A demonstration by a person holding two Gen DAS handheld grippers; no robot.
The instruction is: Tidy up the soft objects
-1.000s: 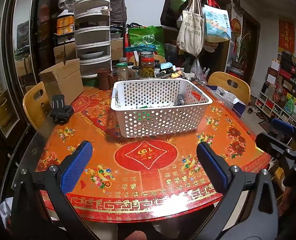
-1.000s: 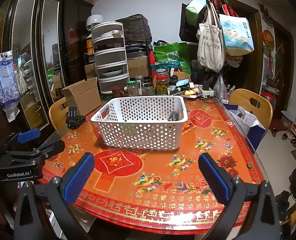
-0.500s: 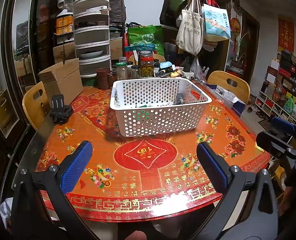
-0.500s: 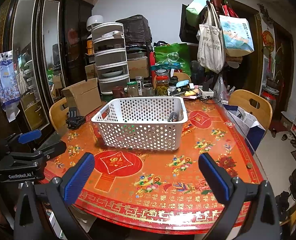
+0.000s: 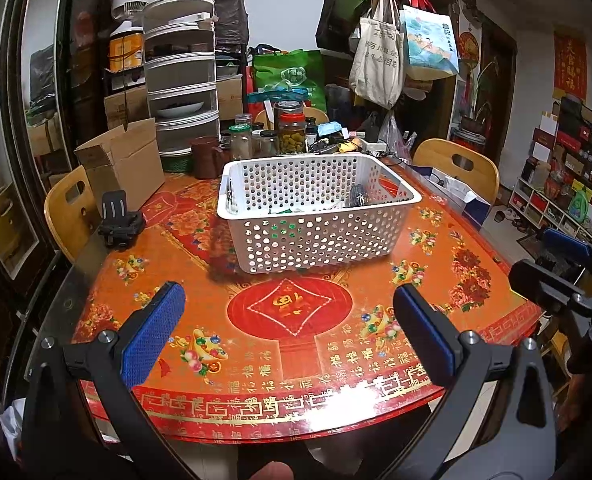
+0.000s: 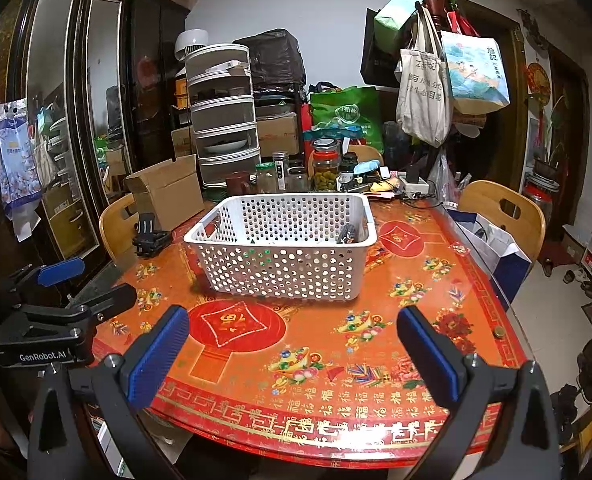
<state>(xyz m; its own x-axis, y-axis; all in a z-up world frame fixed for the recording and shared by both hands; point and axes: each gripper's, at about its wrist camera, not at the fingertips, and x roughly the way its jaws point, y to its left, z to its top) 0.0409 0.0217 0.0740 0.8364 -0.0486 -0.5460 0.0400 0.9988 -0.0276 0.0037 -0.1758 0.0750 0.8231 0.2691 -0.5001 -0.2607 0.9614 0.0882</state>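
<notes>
A white perforated basket (image 5: 315, 236) (image 6: 284, 264) stands in the middle of the red-patterned table (image 5: 296, 320) (image 6: 335, 332). Inside it lie a dark crumpled item (image 5: 357, 196) (image 6: 347, 234) and something green low at the front (image 5: 284, 226), only partly visible through the holes. My left gripper (image 5: 288, 320) hovers open over the table's near edge, well short of the basket. My right gripper (image 6: 292, 336) is open too, at the near edge and apart from the basket. Each gripper shows in the other's view: the right one (image 5: 567, 268), the left one (image 6: 56, 296).
A cardboard box (image 5: 124, 164) and a black clip-like device (image 5: 120, 220) sit at the table's left. Jars (image 5: 292, 128) and clutter line the far edge. Wooden chairs (image 5: 463, 168) (image 5: 70, 212) flank the table. Stacked drawers (image 6: 222, 120) and hanging bags (image 6: 423, 92) stand behind.
</notes>
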